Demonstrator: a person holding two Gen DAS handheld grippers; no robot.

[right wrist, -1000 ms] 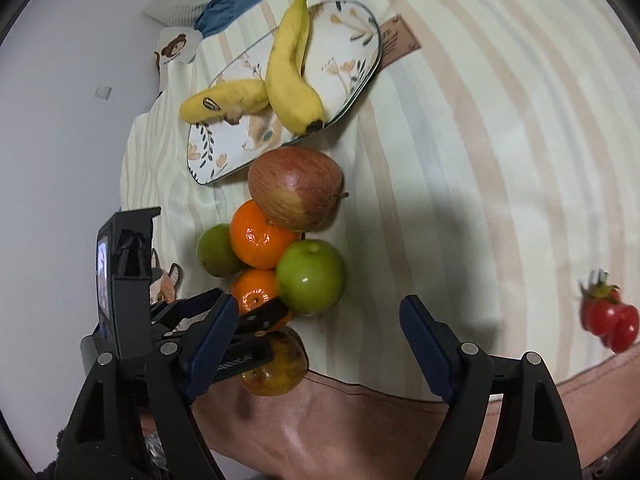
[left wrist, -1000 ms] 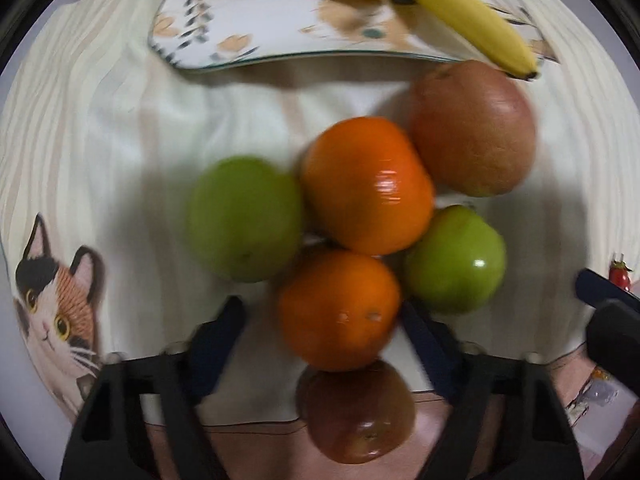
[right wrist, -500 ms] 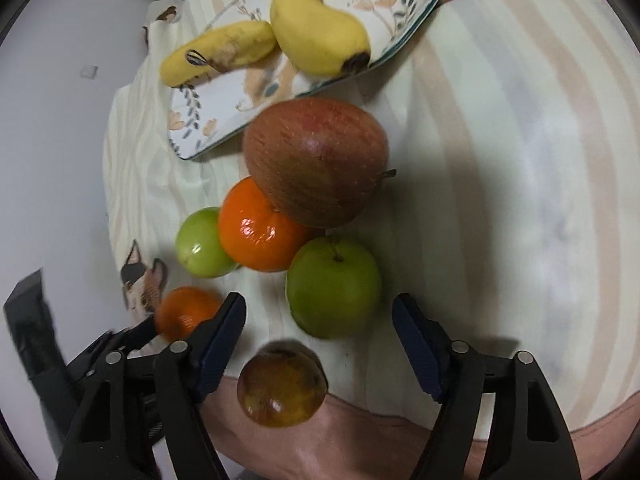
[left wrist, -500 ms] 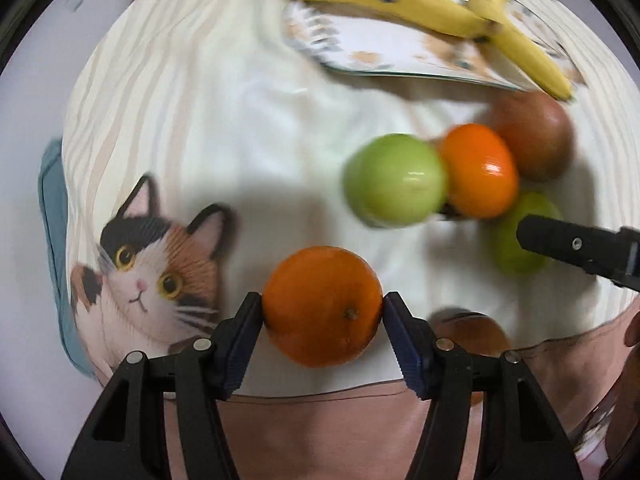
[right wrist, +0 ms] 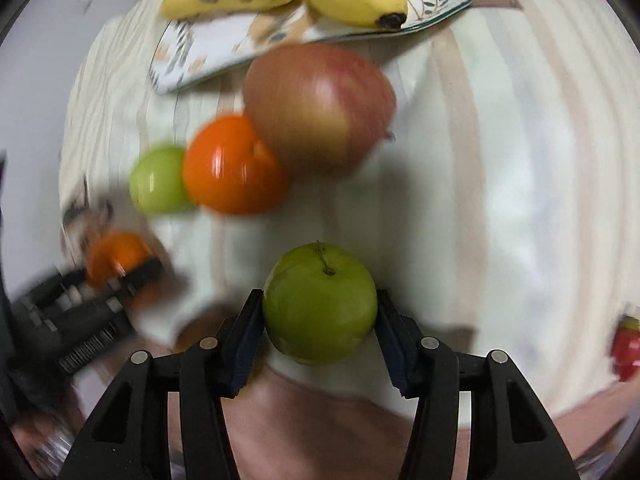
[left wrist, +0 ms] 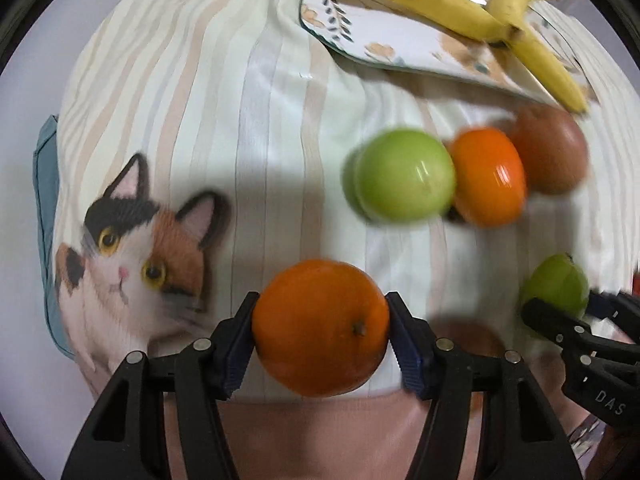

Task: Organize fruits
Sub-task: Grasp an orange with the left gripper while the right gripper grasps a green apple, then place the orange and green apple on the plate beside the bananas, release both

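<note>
left gripper [left wrist: 320,328]: points down, both blue pads pressed on an orange [left wrist: 320,328], roughly half open, fruit clamped at its sides
held orange: lifted above the striped cloth [left wrist: 256,120], near the cloth's front edge, just right of the printed cat [left wrist: 132,264]
right gripper [right wrist: 320,312]: jaws closing on a green apple [right wrist: 320,304], stem up; pads at both sides of it and look to be touching
held green apple: over the front edge of the cloth, apart from the other fruit; in the left view it shows at far right [left wrist: 556,290]
brown fruit [left wrist: 472,338]: dark, mostly hidden behind the left gripper's right finger at the cloth's edge; kind unclear
second green apple [left wrist: 400,176]: on the cloth mid-distance, touching a second orange [left wrist: 488,176]
red apple [right wrist: 320,108]: touching that second orange on its far side; the three sit in a row
red item [right wrist: 626,350]: at far right edge of the right view, blurred, cannot tell what it is
plate [left wrist: 400,48]: patterned, farthest back, on the cloth
bananas [left wrist: 440,12]: two, lying on the plate, joined at stems
focus: both views motion-blurred away from the held fruit
</note>
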